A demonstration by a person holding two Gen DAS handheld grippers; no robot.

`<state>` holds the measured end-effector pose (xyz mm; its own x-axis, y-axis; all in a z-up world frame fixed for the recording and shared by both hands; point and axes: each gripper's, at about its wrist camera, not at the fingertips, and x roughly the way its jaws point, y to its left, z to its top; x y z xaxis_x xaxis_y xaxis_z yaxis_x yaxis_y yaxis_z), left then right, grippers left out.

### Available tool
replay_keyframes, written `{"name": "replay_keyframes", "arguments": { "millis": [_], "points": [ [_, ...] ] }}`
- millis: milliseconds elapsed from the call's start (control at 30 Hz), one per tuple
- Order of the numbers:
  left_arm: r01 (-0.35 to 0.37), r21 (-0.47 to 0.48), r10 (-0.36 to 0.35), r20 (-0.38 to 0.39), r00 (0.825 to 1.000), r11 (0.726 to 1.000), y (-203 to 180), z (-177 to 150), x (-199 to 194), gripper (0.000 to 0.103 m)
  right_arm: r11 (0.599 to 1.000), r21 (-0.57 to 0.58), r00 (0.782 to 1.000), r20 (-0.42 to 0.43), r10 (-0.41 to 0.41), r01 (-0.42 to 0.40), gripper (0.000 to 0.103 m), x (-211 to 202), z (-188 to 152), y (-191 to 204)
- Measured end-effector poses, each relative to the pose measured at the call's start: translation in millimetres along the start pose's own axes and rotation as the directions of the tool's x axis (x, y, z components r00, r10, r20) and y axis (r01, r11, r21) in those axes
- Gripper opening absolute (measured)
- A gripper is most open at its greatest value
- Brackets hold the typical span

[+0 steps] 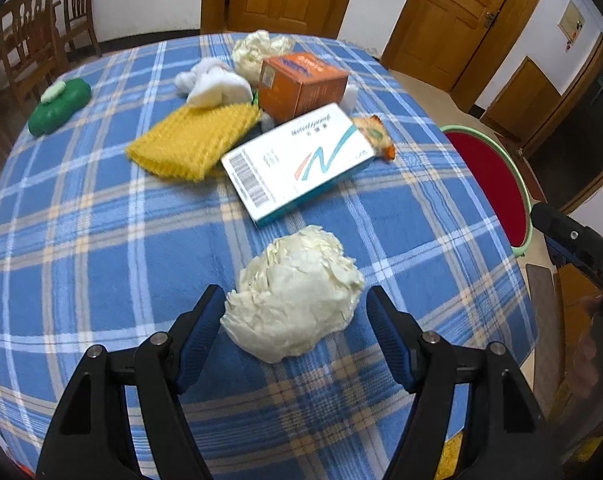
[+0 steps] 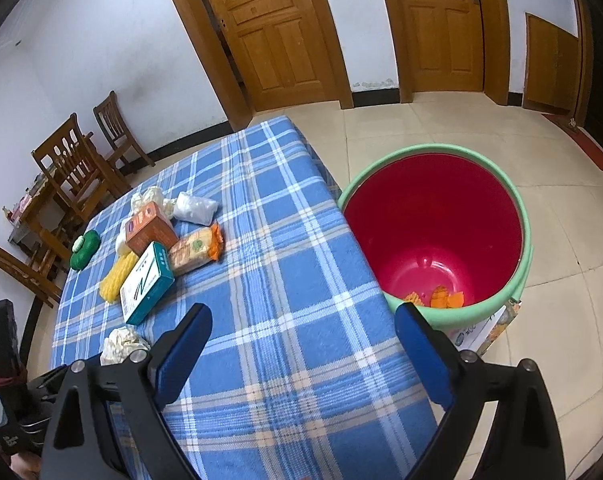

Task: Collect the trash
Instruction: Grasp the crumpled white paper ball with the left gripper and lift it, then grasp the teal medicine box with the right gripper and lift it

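Straddling the crumpled paper ball (image 1: 295,294), left gripper (image 1: 295,312) fingers spread, ungripped; right gripper (image 2: 301,344) empty (box (image 1: 297,162) print unreadable)

White-teal box (image 1: 297,160): barcode on near end, red-and-teal swoosh logo like letter "N" on top face, lines of small print upside down and too blurred to read. Same logo visible from right wrist view. Orange box (image 1: 301,84): small label with barcode on side, print illegible. Orange snack packet (image 2: 197,249): round green emblem, wording unreadable.
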<state>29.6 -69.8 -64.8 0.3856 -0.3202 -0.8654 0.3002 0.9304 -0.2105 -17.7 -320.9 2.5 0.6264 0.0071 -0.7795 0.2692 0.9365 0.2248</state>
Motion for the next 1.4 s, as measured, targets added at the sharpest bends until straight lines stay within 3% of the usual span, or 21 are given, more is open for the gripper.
{"name": "replay_keyframes", "arguments": {
  "millis": [167,300,400,600,933,1200,1400],
  "points": [
    [0.001,0.002,-0.001,0.003,1.0,1.0,-2,-3,4,0.069,1.0,-0.004,1.0,-0.011,-0.003,0.003,0.095,2,-1,2],
    [0.037,-0.002,-0.037,0.021,0.999,0.999,0,-3,2,0.054,1.0,-0.006,1.0,-0.018,-0.001,0.001,0.095,5,-2,4],
    [0.056,-0.009,-0.056,0.045,0.997,0.998,2,-1,-3,0.048,1.0,-0.007,1.0,-0.023,0.001,-0.001,0.096,6,-2,4],
    [0.051,-0.022,-0.049,0.103,0.994,0.998,12,3,-18,0.047,1.0,-0.016,0.999,-0.04,-0.003,0.002,0.096,11,-3,8],
    [-0.025,-0.14,0.05,0.178,0.983,0.99,60,17,-37,0.047,0.999,-0.049,0.999,-0.046,-0.007,0.005,0.096,21,-1,29],
    [-0.081,-0.201,0.122,0.204,0.971,0.976,93,24,-40,0.047,0.998,-0.051,0.998,-0.048,0.037,-0.04,0.096,33,3,53],
    [-0.086,-0.219,0.131,0.204,0.97,0.972,104,23,-35,0.047,0.995,-0.065,0.994,-0.078,0.076,-0.081,0.096,48,1,77]
  ]
}}
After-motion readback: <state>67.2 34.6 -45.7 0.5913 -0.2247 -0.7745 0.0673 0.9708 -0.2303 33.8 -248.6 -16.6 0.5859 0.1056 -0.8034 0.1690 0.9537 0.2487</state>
